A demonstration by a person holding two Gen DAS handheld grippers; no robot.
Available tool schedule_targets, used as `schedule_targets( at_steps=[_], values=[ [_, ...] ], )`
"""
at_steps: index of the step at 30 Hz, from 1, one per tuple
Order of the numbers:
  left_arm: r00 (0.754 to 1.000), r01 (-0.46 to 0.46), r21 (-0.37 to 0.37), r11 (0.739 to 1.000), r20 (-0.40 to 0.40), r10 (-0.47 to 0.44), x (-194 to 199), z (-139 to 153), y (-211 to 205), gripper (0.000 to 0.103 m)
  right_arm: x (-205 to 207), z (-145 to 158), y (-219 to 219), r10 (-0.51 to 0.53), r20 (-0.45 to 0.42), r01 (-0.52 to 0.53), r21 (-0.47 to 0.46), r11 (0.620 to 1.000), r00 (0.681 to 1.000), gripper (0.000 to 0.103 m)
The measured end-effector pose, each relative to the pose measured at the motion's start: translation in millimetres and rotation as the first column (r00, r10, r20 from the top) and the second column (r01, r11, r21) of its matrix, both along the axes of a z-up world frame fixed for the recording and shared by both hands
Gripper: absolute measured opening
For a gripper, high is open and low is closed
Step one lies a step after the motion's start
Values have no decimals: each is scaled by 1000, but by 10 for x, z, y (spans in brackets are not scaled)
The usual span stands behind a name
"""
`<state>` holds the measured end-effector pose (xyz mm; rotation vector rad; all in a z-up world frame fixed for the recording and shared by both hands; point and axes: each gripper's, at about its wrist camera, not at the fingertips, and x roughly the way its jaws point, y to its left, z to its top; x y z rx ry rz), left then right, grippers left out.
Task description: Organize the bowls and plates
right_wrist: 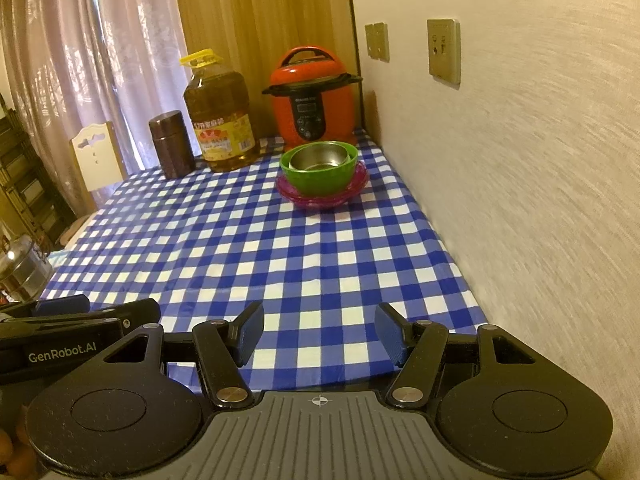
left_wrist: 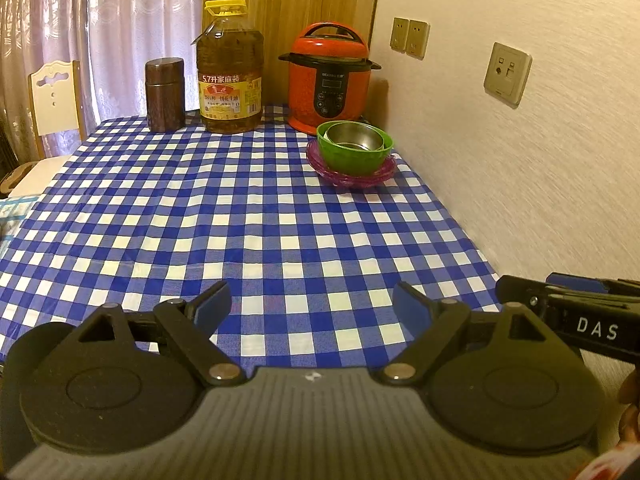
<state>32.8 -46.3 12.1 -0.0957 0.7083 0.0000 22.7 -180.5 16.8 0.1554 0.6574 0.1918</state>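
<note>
A steel bowl (left_wrist: 354, 138) sits inside a green bowl (left_wrist: 352, 158), which stands on a stack of pink plates (left_wrist: 352, 178) at the far right of the checked table, in front of the red cooker. The same stack shows in the right wrist view: steel bowl (right_wrist: 320, 157), green bowl (right_wrist: 320, 180), pink plates (right_wrist: 320, 198). My left gripper (left_wrist: 312, 308) is open and empty above the table's near edge. My right gripper (right_wrist: 320, 332) is open and empty there too, far from the stack. The right gripper also shows at the left wrist view's right edge (left_wrist: 520, 286).
A red pressure cooker (left_wrist: 330, 76), a big oil bottle (left_wrist: 230, 72) and a brown canister (left_wrist: 165, 94) stand along the table's far edge. The wall (left_wrist: 520, 140) with sockets runs along the right. A chair (left_wrist: 56, 96) stands at far left. A steel pot (right_wrist: 20, 270) is off the table's left.
</note>
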Motion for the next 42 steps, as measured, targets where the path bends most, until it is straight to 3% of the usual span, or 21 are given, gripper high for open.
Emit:
schedule_targets(
  at_steps=[42],
  values=[
    [1000,-2,-1,1000,-6,2,-4,-46,-27,86,3,-32,27,-1,-5,1,0,1000,1000,62]
  ],
)
